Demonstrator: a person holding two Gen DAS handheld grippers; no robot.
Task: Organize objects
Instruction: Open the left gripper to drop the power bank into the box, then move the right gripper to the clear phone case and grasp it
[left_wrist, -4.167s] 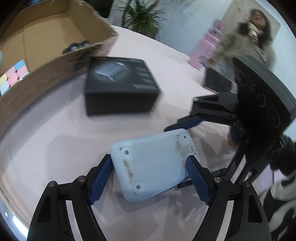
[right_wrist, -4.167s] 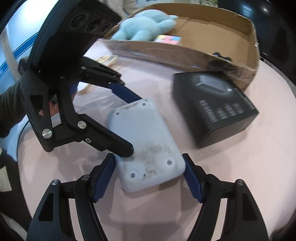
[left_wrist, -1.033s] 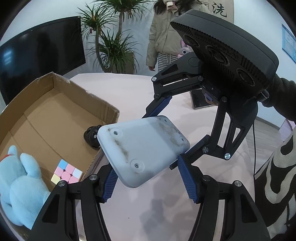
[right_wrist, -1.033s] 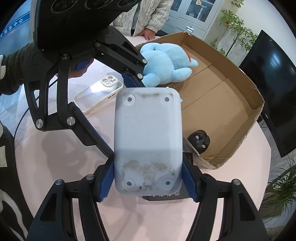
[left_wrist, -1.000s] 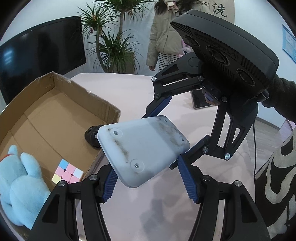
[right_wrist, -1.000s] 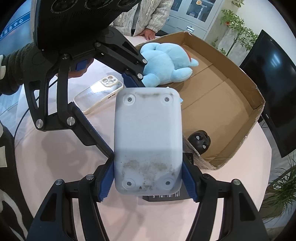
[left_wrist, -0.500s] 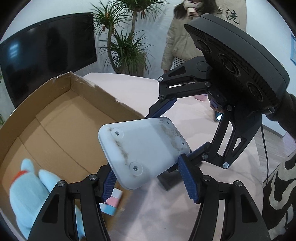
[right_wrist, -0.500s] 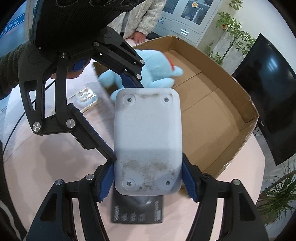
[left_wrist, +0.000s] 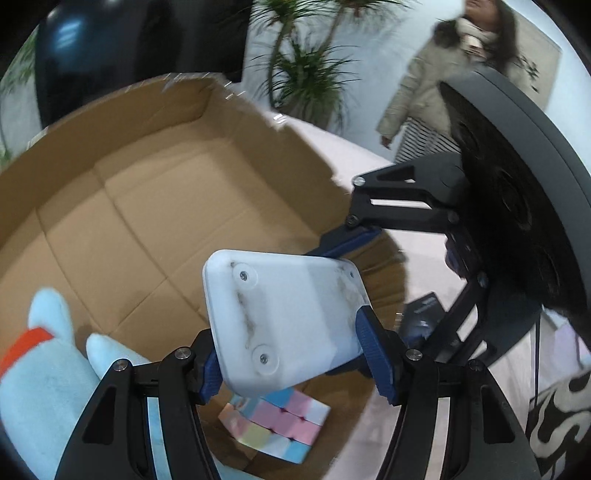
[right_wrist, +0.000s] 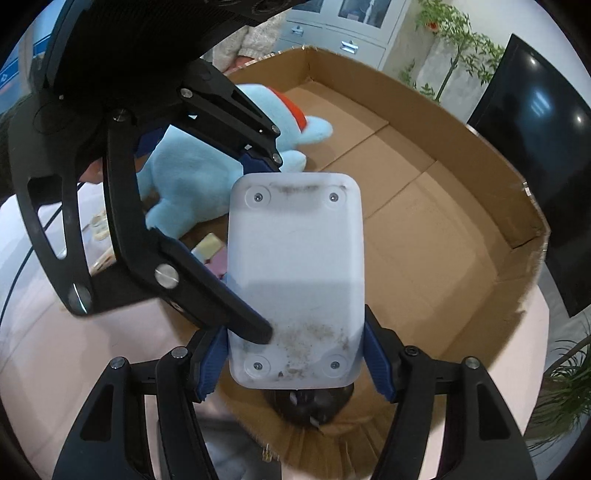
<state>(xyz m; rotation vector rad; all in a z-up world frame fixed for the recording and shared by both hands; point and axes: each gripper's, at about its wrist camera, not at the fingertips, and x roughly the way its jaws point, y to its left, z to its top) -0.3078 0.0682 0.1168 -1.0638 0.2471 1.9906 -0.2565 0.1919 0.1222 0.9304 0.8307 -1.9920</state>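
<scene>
Cardboard box (left_wrist: 122, 206), open-topped and shallow, takes up most of both wrist views and sits on a pale pink worktop (right_wrist: 33, 343). Inside it, a light blue plush toy (right_wrist: 192, 177) with a red band lies near one wall, and a pastel puzzle cube (left_wrist: 275, 424) rests on the box floor just beside the plush. A white rounded plastic case (right_wrist: 295, 280), underside up with four screws and brown smudges showing, is held in the air above the box interior, tilted in the left wrist view. Both tools grip it at once: the left hand-held gripper (left_wrist: 291, 358) has its blue pads pressed on two opposite edges, roughly half open, and the right hand-held gripper (right_wrist: 295, 363) clamps the case's long sides in the same way. A dark round object (right_wrist: 310, 404) lies under the case at the near wall, too blurred to identify.
</scene>
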